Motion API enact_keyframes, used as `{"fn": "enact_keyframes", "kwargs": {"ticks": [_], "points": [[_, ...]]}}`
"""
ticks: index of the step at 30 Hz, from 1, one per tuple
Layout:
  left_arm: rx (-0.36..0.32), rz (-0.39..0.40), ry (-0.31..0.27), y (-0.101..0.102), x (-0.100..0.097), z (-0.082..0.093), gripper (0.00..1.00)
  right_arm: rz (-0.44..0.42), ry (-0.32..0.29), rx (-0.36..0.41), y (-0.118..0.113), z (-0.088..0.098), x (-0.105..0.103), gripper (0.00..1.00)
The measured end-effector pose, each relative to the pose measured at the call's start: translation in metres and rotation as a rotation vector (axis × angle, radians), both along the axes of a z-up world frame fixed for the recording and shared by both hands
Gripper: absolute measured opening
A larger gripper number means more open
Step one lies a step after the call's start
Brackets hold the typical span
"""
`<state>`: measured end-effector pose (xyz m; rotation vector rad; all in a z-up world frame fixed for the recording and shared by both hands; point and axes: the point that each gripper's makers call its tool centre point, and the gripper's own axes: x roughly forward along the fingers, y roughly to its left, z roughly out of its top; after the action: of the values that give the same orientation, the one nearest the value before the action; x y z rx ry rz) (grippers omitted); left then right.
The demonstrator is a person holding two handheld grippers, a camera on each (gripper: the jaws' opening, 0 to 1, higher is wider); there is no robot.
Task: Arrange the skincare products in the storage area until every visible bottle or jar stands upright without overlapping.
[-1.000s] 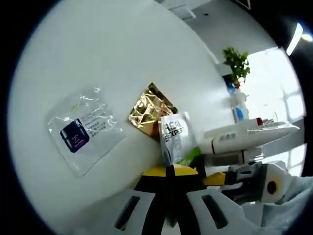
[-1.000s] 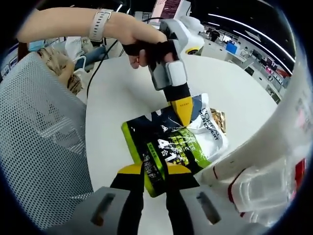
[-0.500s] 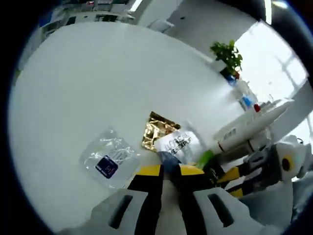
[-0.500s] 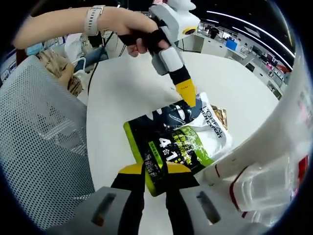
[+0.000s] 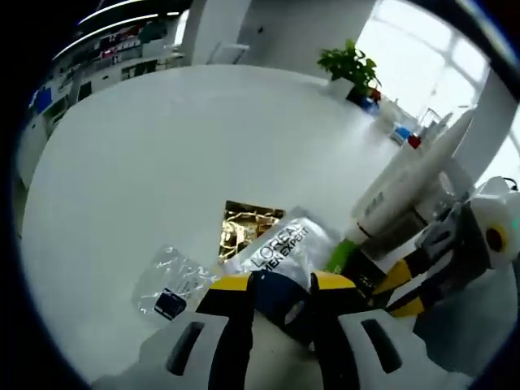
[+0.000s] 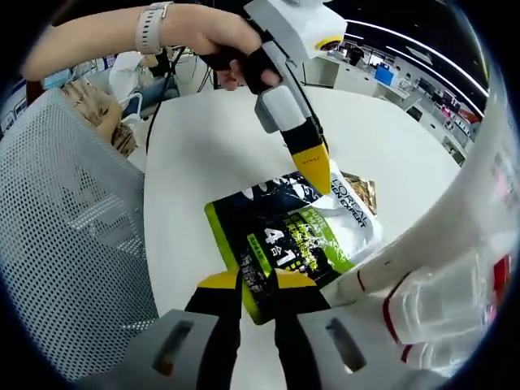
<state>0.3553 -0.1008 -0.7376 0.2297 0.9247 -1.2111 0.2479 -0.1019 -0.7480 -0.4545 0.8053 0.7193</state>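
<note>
A dark, green and white L'Oreal Men Expert pouch [image 6: 292,236] lies tilted over the round white table [image 6: 203,154]. My right gripper [image 6: 258,280] is shut on the pouch's near edge. My left gripper [image 6: 313,171], held by a hand with a watch, hovers at the pouch's far end. In the left gripper view my left gripper [image 5: 283,283] stands open, its jaws apart over the pouch [image 5: 280,248]. My right gripper [image 5: 390,280] shows at the right. A gold sachet [image 5: 244,223] and a clear sachet with a purple print [image 5: 171,288] lie flat on the table.
A white tube with a red band [image 5: 406,187] sticks up beside my right gripper, and blurs white [image 6: 406,301] close to the right gripper view's camera. A mesh chair back [image 6: 73,227] stands left of the table. A potted plant [image 5: 349,65] sits at the table's far edge.
My left gripper has opened, let go of the pouch and lifted off its far end. The right gripper has kept its hold on the pouch throughout.
</note>
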Motion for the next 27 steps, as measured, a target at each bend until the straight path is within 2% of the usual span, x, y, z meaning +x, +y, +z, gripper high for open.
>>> {"fn": "enact_keyframes", "kwargs": {"ticks": [9,14,19,24,27], "points": [[0.012,-0.008,-0.022,-0.004,0.009,-0.006,0.18,0.005,0.000,-0.005,-0.001,0.000,-0.001,0.15],[0.019,-0.020,-0.026,-0.004,0.013,-0.006,0.18,0.003,0.004,0.001,-0.001,0.000,-0.001,0.15],[0.006,-0.023,-0.021,-0.008,0.013,-0.003,0.22,0.005,0.016,0.005,-0.001,0.000,-0.001,0.16],[-0.010,-0.043,-0.048,-0.011,0.009,0.013,0.22,0.018,0.017,-0.005,0.001,0.003,-0.003,0.19],[-0.021,-0.045,-0.071,-0.013,0.004,0.027,0.22,0.019,-0.001,0.016,0.003,0.015,-0.002,0.17]]}}
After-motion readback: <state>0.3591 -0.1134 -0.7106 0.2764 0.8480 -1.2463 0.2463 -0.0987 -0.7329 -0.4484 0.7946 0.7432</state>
